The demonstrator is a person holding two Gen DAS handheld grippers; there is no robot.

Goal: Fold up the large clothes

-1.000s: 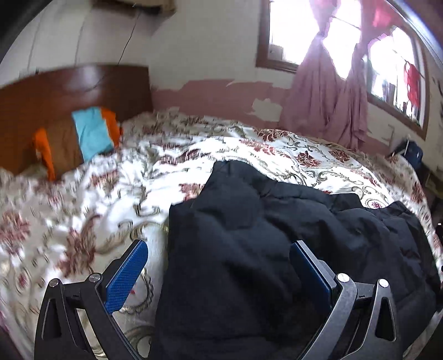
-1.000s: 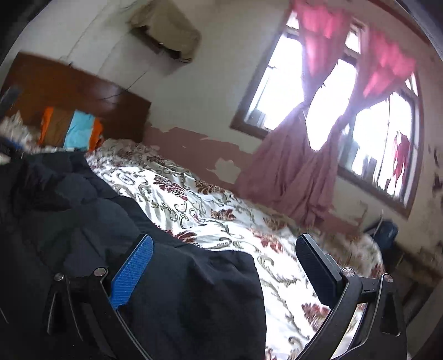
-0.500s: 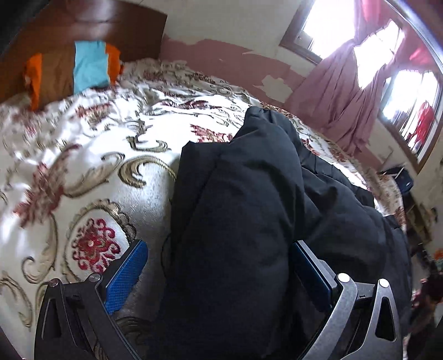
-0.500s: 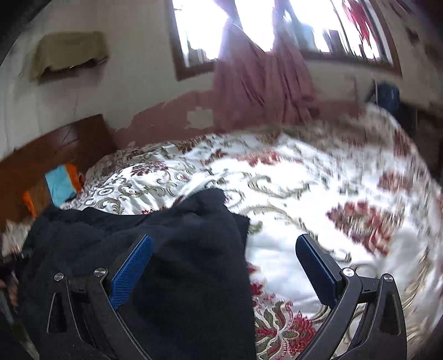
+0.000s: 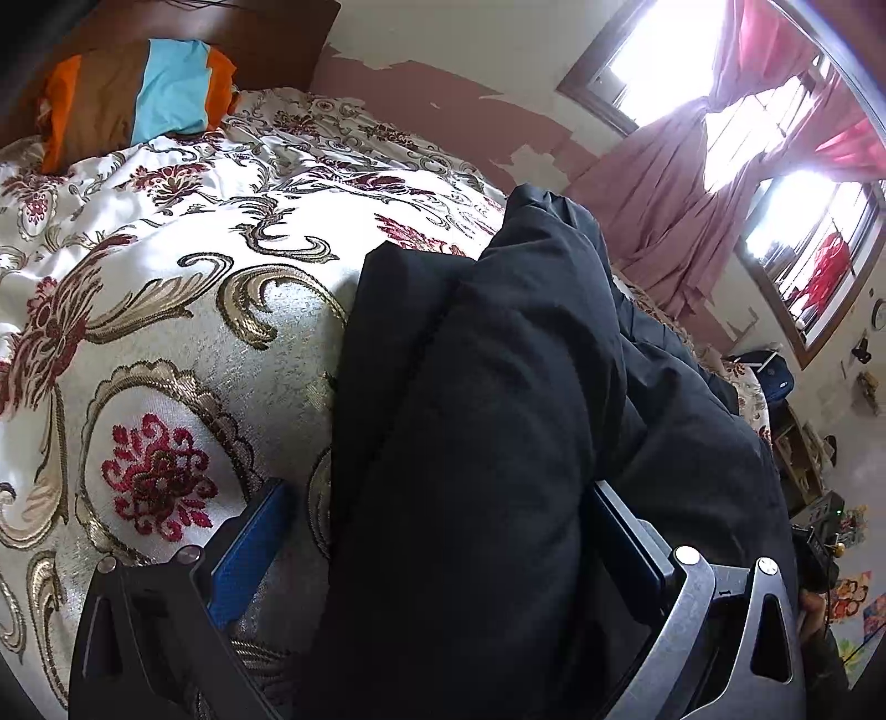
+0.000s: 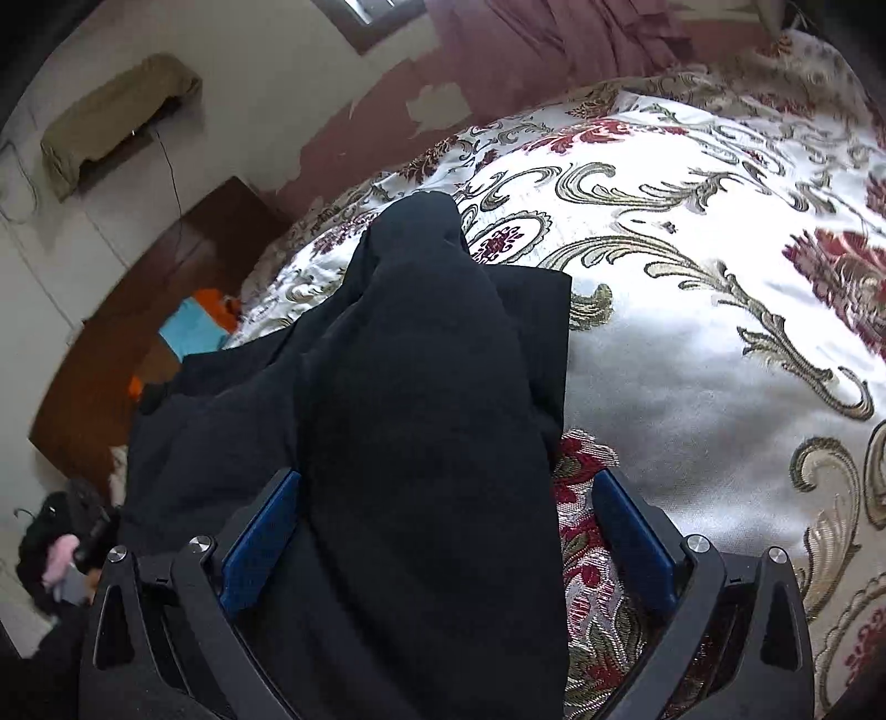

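Where the two wrist views meet the bed, the contents read as follows.

Large black padded garment (image 5: pixel 498 399) — bulky, matte, lying in thick folds on the bed; it fills the centre and lower right of the left wrist frame and the centre and lower left of the right wrist frame (image 6: pixel 421 387).

Left hand-held gripper (image 5: pixel 437 531) — blue-padded fingers spread wide at the bottom of the frame, a thick fold of the garment running between them; whether the pads touch the cloth cannot be told.

Right hand-held gripper (image 6: pixel 448 526) — fingers likewise spread apart, straddling a ridge of the same garment, its right-hand finger over bare bedspread.

White satin bedspread with gold scrollwork and red floral medallions (image 5: pixel 166 310) — covers the whole bed beneath the garment; also in the right of the right wrist frame (image 6: pixel 692 310).

Striped pillow, orange, brown and turquoise (image 5: pixel 138 88) — upper left, against a dark wooden headboard (image 5: pixel 266 33).

Pink curtains (image 5: pixel 681 183), tied back at a bright window — upper right.
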